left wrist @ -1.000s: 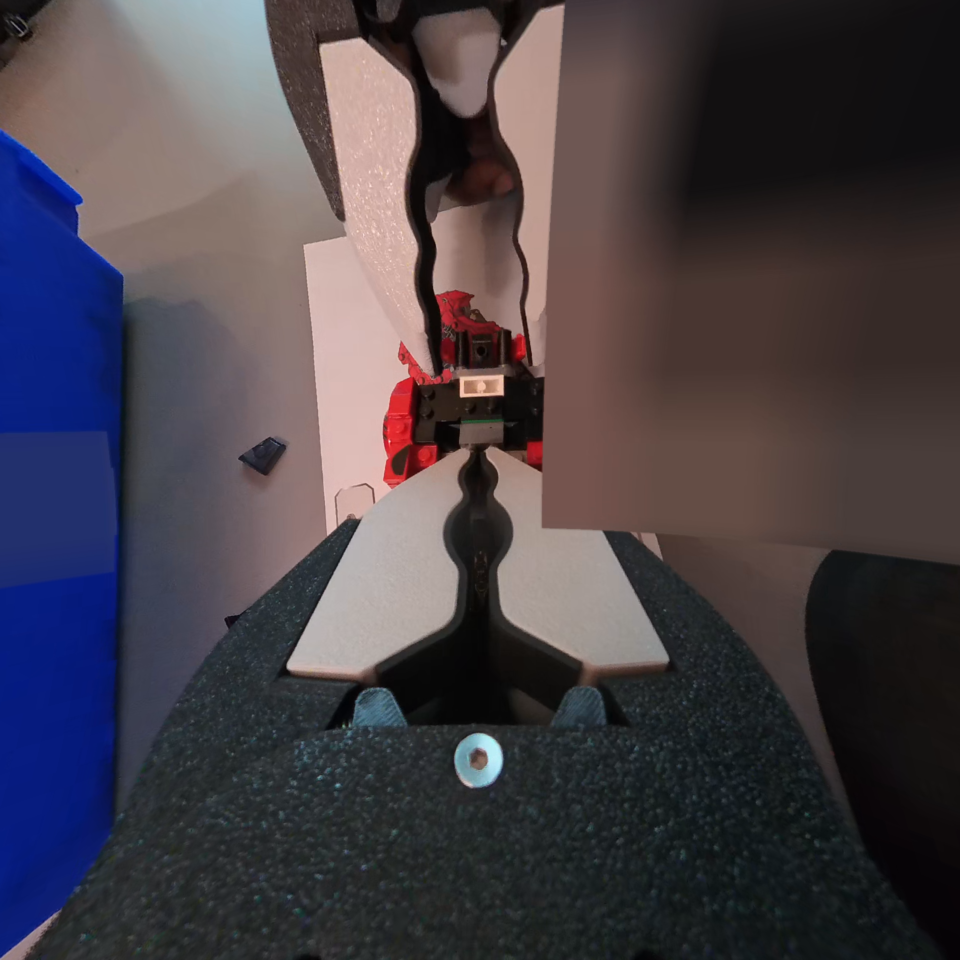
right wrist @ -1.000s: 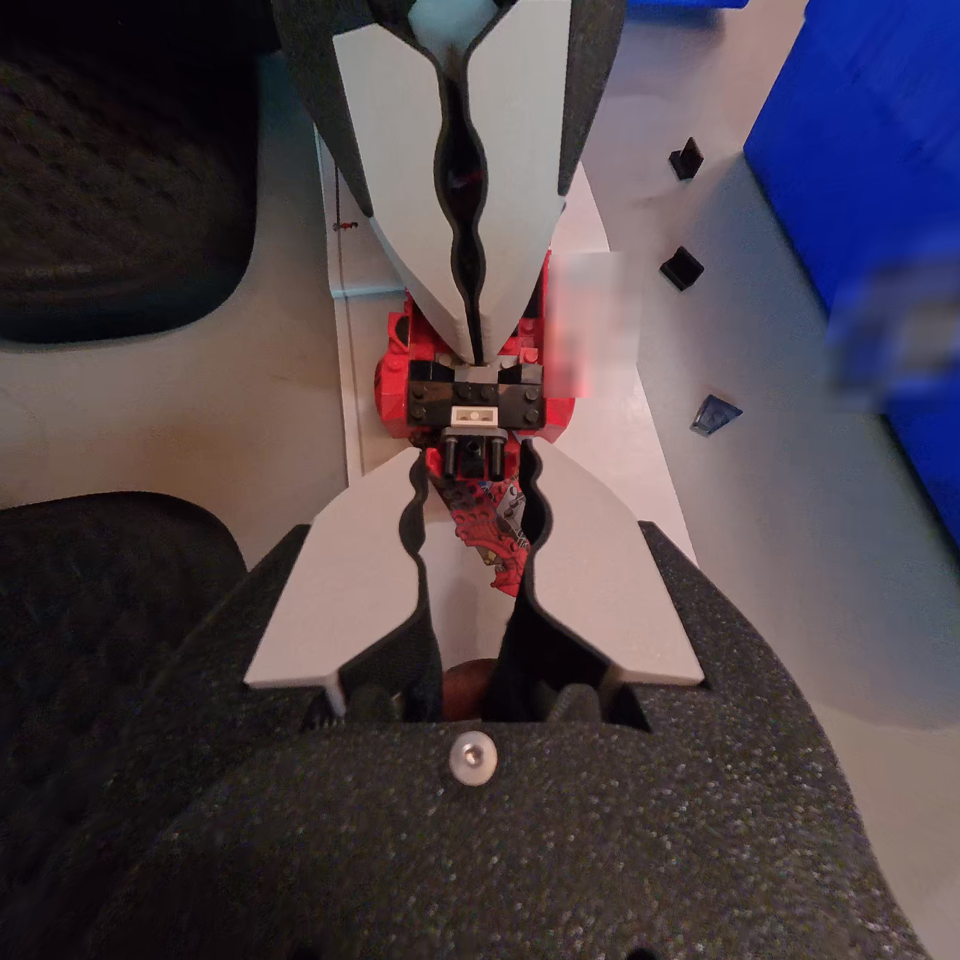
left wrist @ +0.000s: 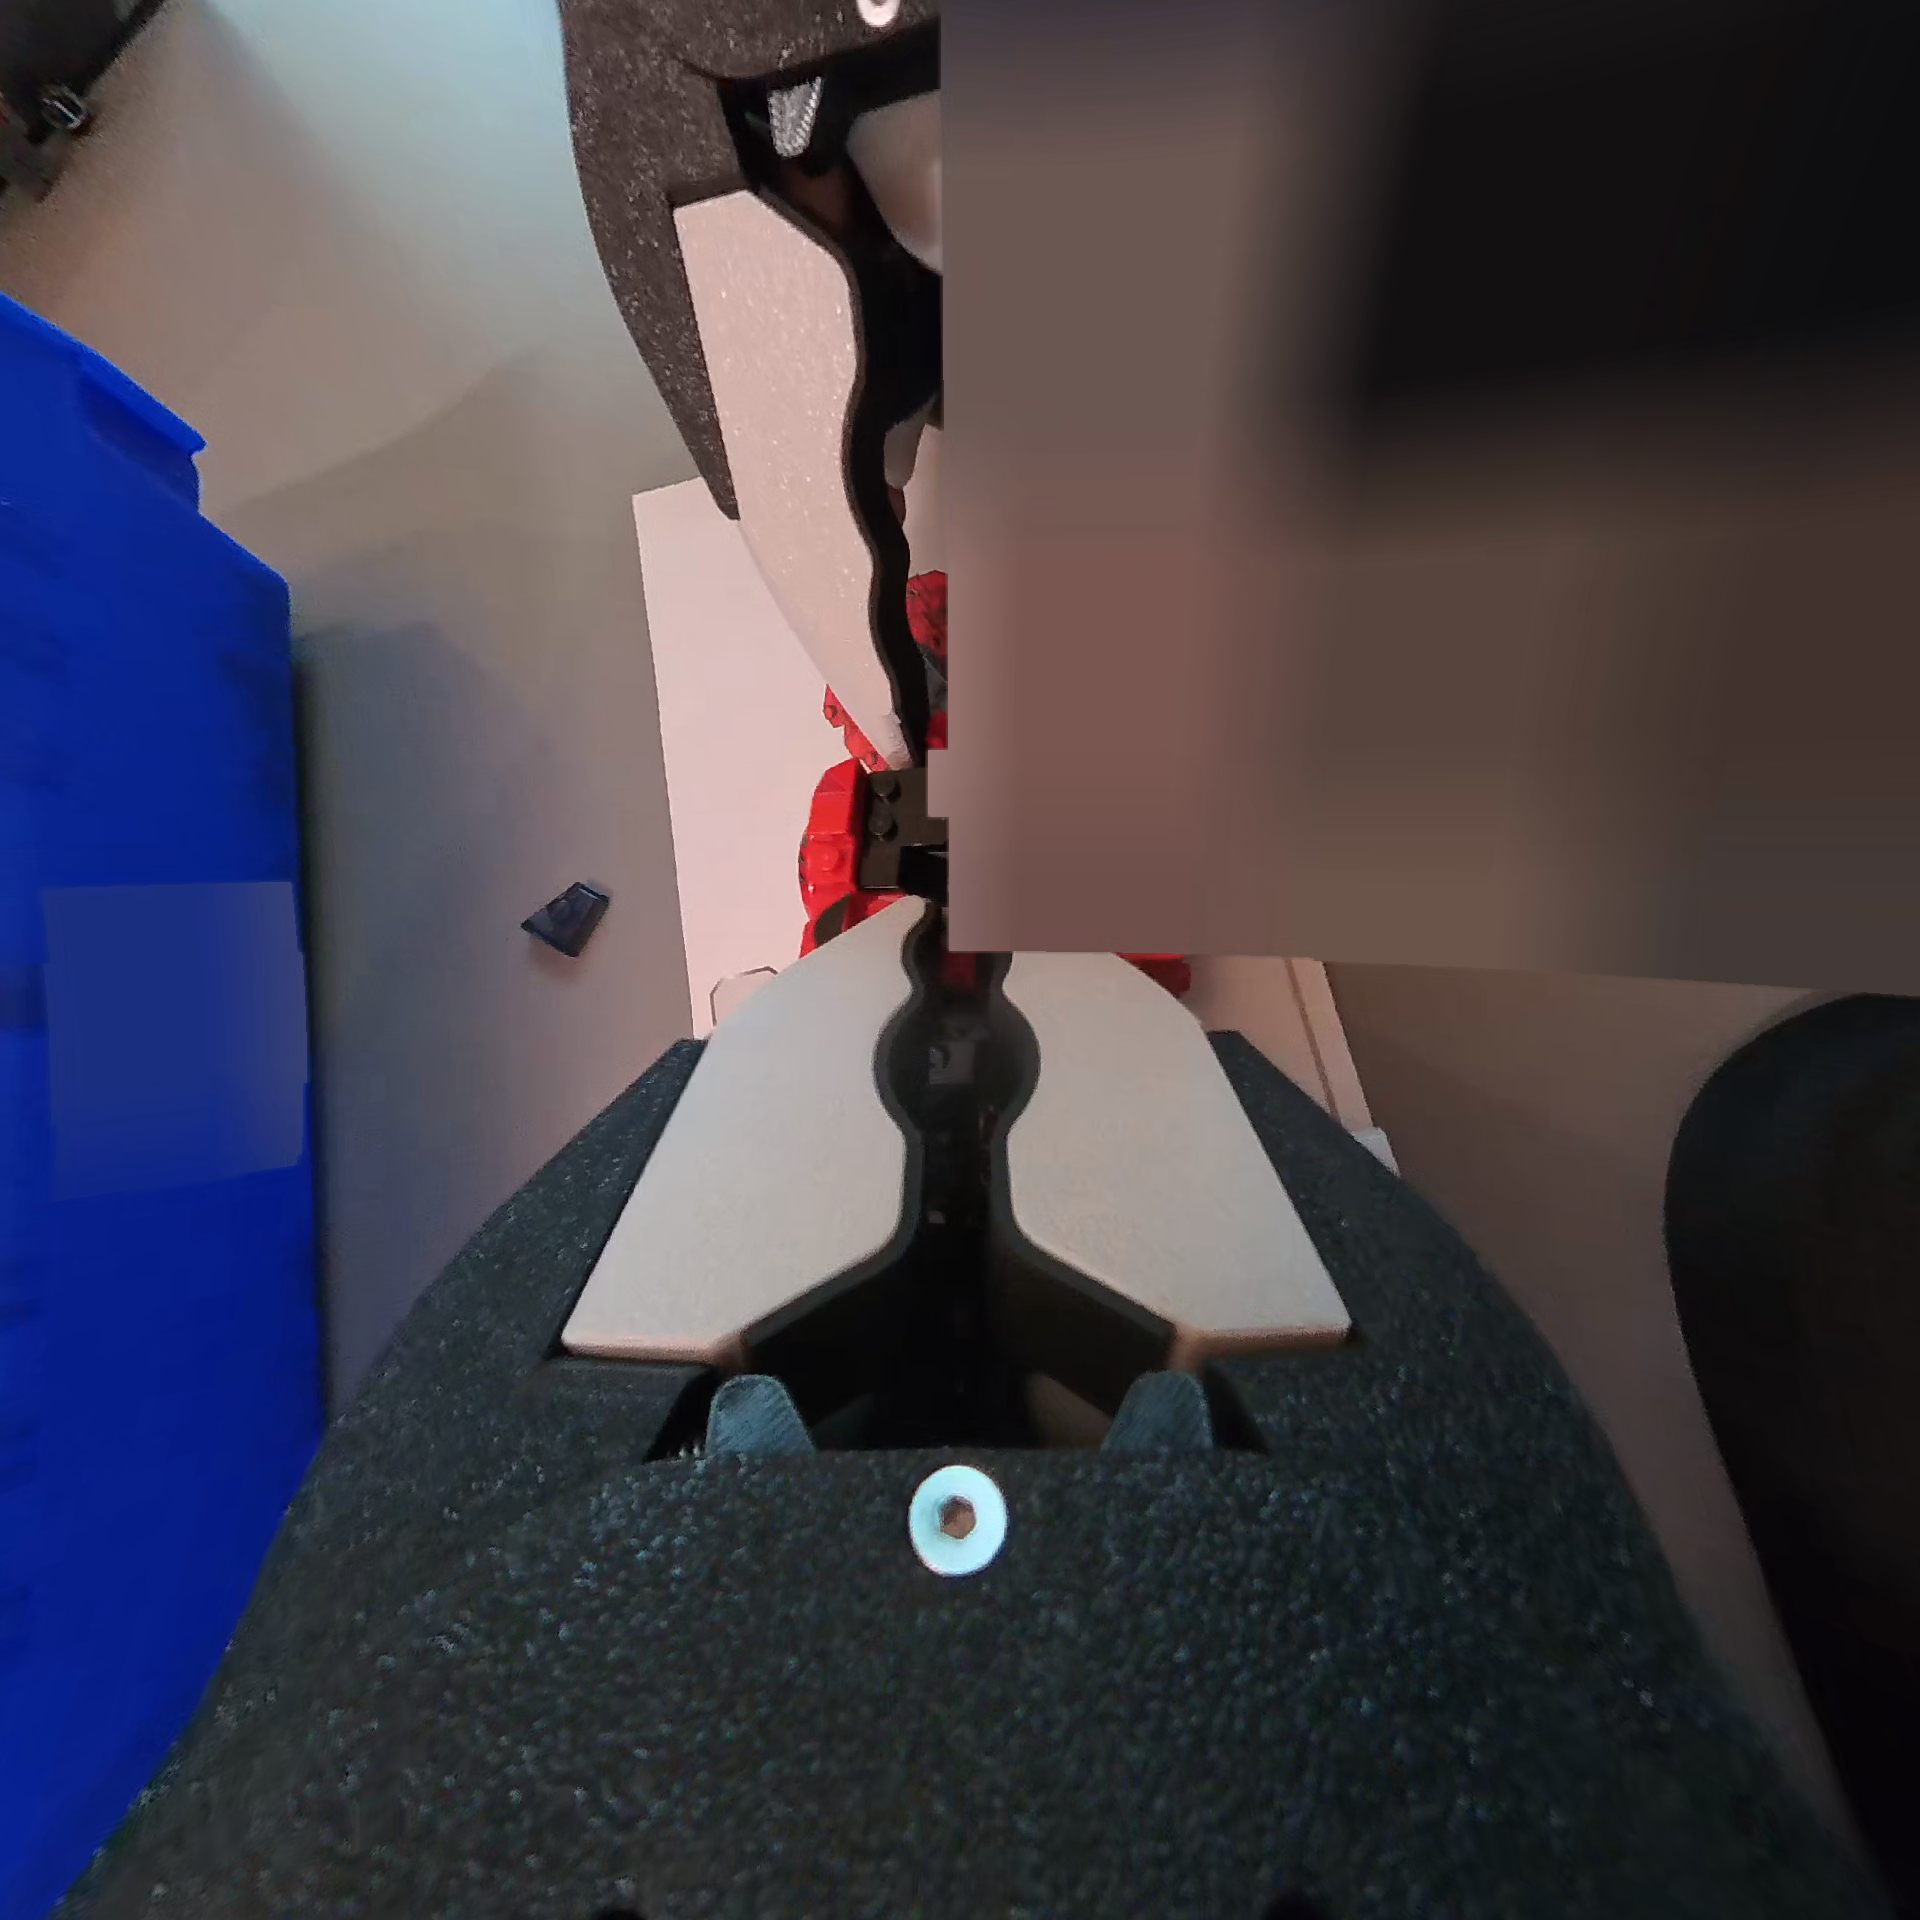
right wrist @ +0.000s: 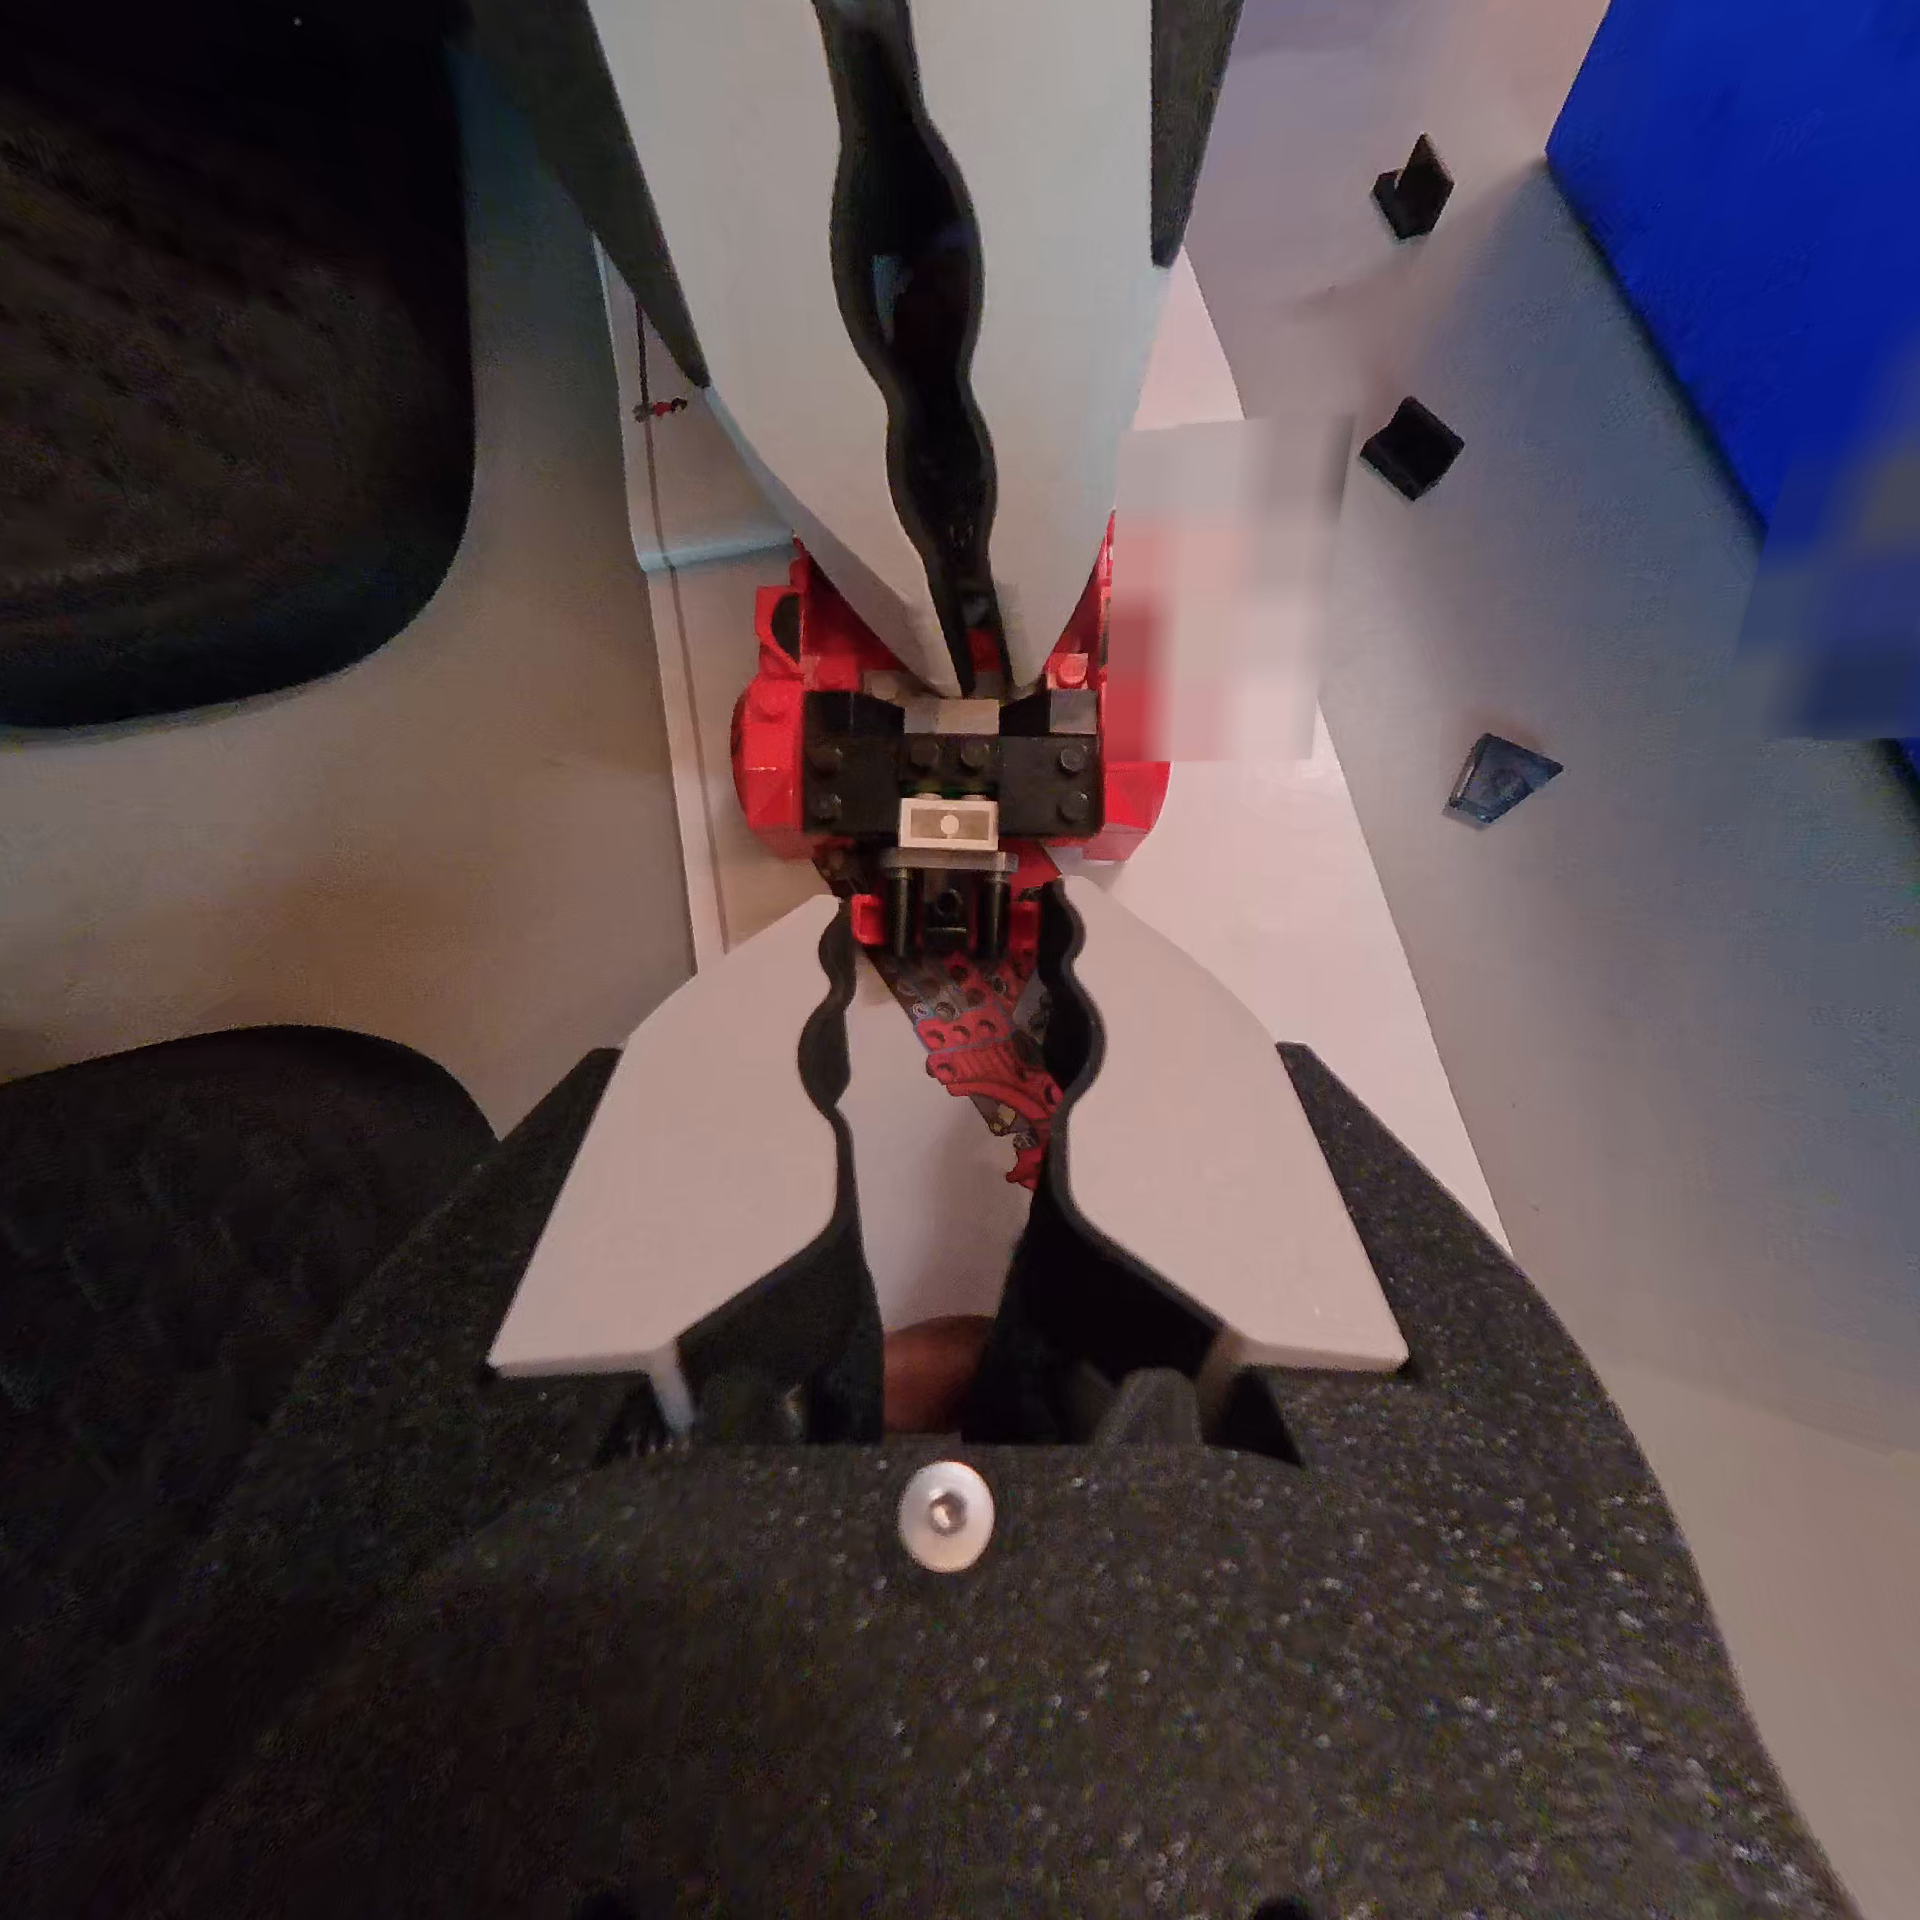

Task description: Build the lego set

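— Where is the model?

— The red and black lego model (right wrist: 951, 774) lies on a white sheet of paper (right wrist: 1226, 997) on the pale tabletop (right wrist: 312, 883), between my two claws, which come at it from opposite ends. In my left wrist view a blurred patch hides most of it; only its red and black edge (left wrist: 883, 842) shows there.

— What is your left claw doing?

— My left claw (right wrist: 971, 681) has its fingers drawn almost together, their tips pressed at the far edge of the model where a small grey piece (right wrist: 951, 715) sits between the black blocks. Whether it truly pinches that piece I cannot tell.

— And the right?

— My right claw (right wrist: 951, 914) stands partly open, its fingertips (right wrist: 1091, 920) on either side of the model's near end, where two black pins stick out below a light grey plate (right wrist: 948, 826). I cannot tell whether they touch it.

— Anything else nearby?

— Beside the paper lie loose parts: two small black pieces (right wrist: 1411, 447) and a dark translucent blue slope (right wrist: 1501, 777). A blue bin (right wrist: 1745, 260) stands past them.
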Motion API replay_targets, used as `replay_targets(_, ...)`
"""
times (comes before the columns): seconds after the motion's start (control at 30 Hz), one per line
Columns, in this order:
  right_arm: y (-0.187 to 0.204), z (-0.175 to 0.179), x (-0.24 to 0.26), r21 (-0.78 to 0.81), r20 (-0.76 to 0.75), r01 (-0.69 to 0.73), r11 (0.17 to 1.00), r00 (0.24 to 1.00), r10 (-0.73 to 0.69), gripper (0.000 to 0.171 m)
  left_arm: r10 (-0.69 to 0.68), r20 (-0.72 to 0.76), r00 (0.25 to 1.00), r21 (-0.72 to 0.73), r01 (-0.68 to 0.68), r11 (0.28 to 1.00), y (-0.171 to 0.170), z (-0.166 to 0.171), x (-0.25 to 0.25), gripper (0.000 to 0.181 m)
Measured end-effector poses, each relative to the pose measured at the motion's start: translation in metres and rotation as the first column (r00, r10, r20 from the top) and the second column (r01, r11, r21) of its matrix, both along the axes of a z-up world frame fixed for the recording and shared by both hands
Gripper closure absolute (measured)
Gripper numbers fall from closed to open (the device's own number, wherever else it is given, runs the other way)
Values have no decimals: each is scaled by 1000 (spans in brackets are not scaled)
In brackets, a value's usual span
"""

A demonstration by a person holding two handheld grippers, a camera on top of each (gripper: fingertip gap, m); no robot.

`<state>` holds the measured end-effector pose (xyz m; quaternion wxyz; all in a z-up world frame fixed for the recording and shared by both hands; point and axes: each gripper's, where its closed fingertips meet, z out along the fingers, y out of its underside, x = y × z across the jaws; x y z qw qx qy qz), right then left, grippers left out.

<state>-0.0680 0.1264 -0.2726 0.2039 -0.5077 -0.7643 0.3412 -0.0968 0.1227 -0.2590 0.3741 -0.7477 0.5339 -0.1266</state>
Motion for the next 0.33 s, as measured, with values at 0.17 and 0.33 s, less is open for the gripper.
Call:
replay_targets(0.17,0,0,0,-8,-4,-1,1000,1000,1,137,-46,-9,999,-18,46,999,-2,0,0,173)
replay_targets(0.33,0,2,-1,-6,-14,-3,1000,1000,3,137,-80,7,997,-76,80,994,-8,-1,2,181)
